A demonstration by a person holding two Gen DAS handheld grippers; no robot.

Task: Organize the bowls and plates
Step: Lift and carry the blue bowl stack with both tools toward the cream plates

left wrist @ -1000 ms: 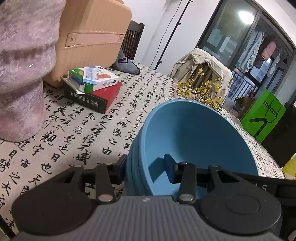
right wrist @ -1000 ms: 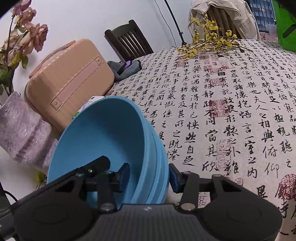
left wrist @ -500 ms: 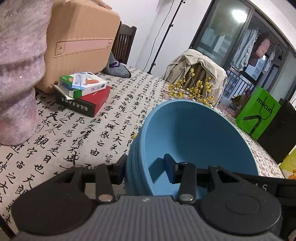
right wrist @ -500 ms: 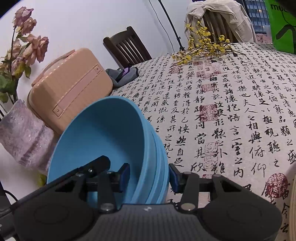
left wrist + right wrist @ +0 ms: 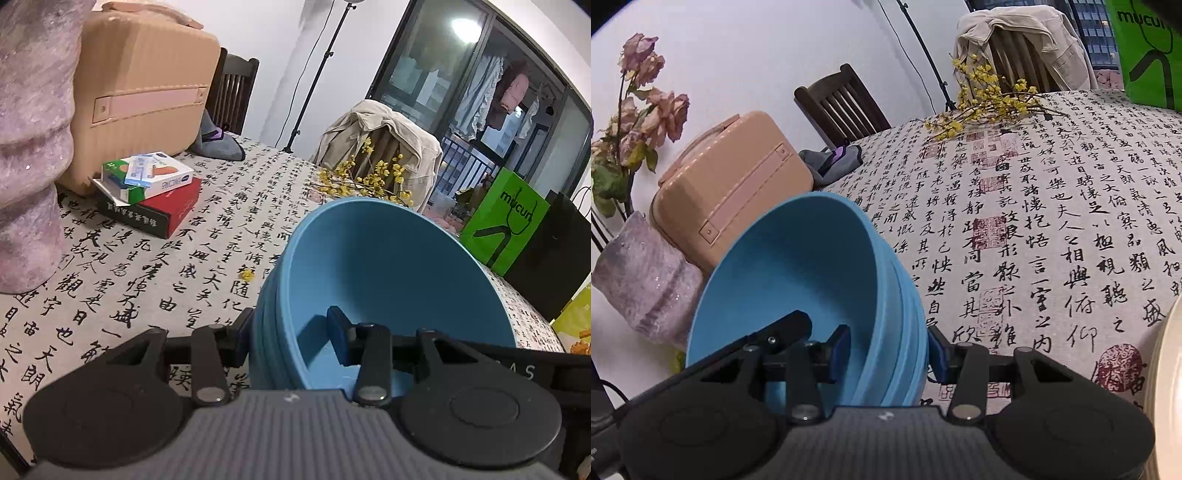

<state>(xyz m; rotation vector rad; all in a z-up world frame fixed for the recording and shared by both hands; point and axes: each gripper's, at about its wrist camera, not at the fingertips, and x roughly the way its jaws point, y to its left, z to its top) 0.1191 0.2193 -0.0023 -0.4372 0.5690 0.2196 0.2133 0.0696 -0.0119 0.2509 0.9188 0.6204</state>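
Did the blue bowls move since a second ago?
Yes. In the right wrist view, the blue bowls are held farther back and higher: the suitcase now looks smaller, and more tablecloth shows.

Your table point(image 5: 221, 229) is covered by a pale cloth printed with black calligraphy and red seals. On it you have a peach hard case point(image 5: 144, 85) standing upright, with a red box point(image 5: 162, 210) just in front of it carrying smaller cartons point(image 5: 147, 173) on top. A mauve vase point(image 5: 646, 284) sits beside the case. Yellow flowering branches point(image 5: 990, 99) lie near the far edge, a grey bundle of cloth point(image 5: 831, 162) rests behind the case, and a cream plate rim point(image 5: 1167, 387) shows at your right.
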